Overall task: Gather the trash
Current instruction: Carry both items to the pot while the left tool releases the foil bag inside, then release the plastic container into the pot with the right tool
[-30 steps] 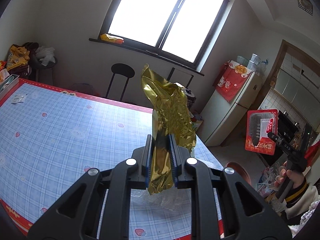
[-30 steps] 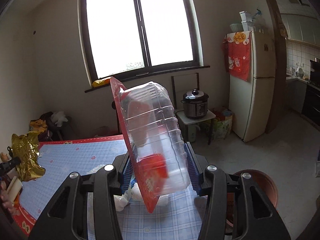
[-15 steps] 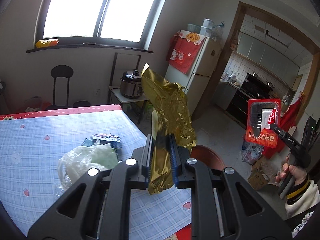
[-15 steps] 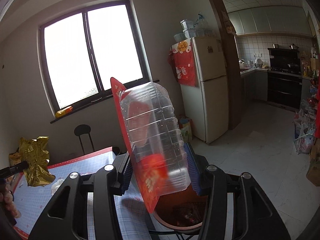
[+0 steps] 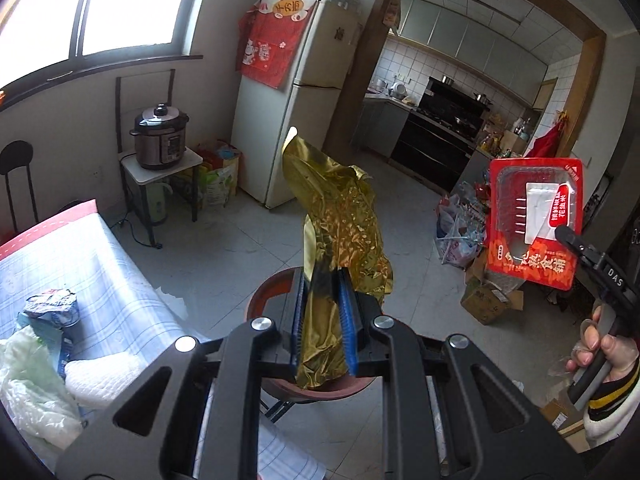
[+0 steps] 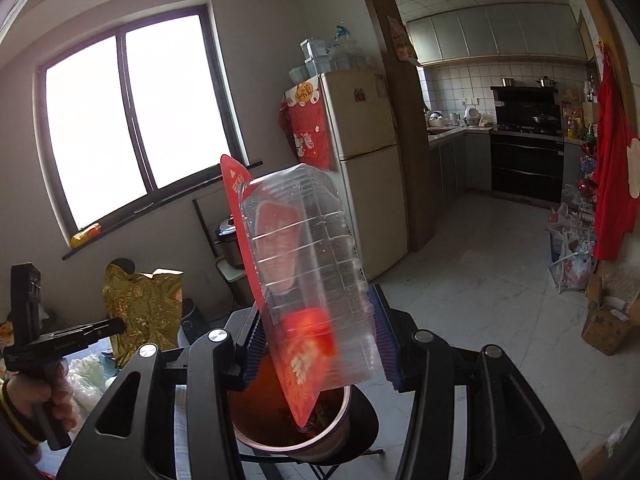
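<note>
While both hung over the round brown bin (image 6: pixel 288 436), left gripper (image 5: pixel 323 316) pinched crinkly gold foil wrapper (image 5: pixel 340 220), right gripper (image 6: pixel 316 336) clamped clear ribbed plastic tray (image 6: pixel 308 272).

crumpled gold foil wrapper (image 5: pixel 340 236) upright; clear red-backed plastic tray (image 6: pixel 308 280) tilted

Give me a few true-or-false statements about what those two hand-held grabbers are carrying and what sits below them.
1. The left gripper is clamped on a gold foil wrapper. True.
2. The right gripper holds a glass bottle. False: it is shut on a clear plastic tray with red packaging.
3. A reddish-brown bin sits below the tray. True.
4. The table has been emptied. False: a crumpled plastic bag and other litter lie there.
5. The fridge door stands open. False: it is closed.
</note>
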`<state>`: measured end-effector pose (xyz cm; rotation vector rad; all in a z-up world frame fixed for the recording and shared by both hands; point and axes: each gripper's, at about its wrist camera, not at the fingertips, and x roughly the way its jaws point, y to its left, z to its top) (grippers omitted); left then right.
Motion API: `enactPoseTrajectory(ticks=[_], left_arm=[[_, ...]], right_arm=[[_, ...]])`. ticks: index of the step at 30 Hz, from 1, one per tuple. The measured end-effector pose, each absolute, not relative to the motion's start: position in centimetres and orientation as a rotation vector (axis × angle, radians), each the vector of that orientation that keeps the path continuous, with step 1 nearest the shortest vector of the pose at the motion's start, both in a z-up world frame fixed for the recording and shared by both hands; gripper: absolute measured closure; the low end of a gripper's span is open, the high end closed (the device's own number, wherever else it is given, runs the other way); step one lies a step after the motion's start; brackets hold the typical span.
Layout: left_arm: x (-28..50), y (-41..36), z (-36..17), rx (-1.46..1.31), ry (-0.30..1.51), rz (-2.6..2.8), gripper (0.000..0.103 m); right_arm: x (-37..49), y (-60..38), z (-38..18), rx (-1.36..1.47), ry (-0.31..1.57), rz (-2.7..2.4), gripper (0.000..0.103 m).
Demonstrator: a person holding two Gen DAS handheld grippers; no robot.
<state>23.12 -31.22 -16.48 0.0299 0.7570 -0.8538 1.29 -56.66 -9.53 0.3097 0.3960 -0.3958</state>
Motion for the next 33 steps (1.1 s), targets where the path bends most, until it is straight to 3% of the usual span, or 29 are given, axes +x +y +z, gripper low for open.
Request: enactPoseTrajectory(ticks=[3, 4, 5, 6, 10, 11, 13, 16, 19, 33], left_arm=[[24.1, -34.7, -17.6, 0.055, 0.741, -0.873, 0.080], [24.6, -35.6, -18.0, 0.056, 0.740, -0.882, 0.067], [24.9, -36.4, -18.3, 0.058, 0.736, -0.884, 0.047], [25.1, -37.0, -18.4, 0.055, 0.726, -0.885, 0.042], [25.7, -38.0, -18.3, 0.070, 0.724, -0.864, 0.039], [25.6, -37.5, -18.0, 0.065, 0.716, -0.862, 0.027], [25.1, -36.2, -17.3, 0.056, 0.692, -0.847, 0.018], [24.8, -34.0, -16.6, 0.073, 0.689, -0.813, 0.017], [24.7, -30.9, -15.8, 0.071, 0.672, -0.755, 0.007], [22.1, -12.2, -14.2, -0.066, 0.678, -0.380, 0.006]], right_arm=[[0.5, -57.6, -9.5, 0.294, 0.402, -0.408, 0.055], [0.4, -57.9, -9.5, 0.289, 0.406, -0.413, 0.055], [0.4, -58.2, -9.6, 0.286, 0.410, -0.416, 0.055], [0.4, -58.3, -9.7, 0.286, 0.415, -0.419, 0.055], [0.6, -58.3, -10.2, 0.292, 0.427, -0.418, 0.055], [0.7, -58.2, -10.4, 0.294, 0.427, -0.415, 0.055], [1.0, -57.8, -10.7, 0.301, 0.432, -0.404, 0.055], [2.1, -57.2, -11.3, 0.311, 0.444, -0.378, 0.055], [4.0, -56.5, -12.0, 0.323, 0.464, -0.339, 0.055], [15.0, -52.1, -14.9, 0.338, 0.571, -0.202, 0.051]])
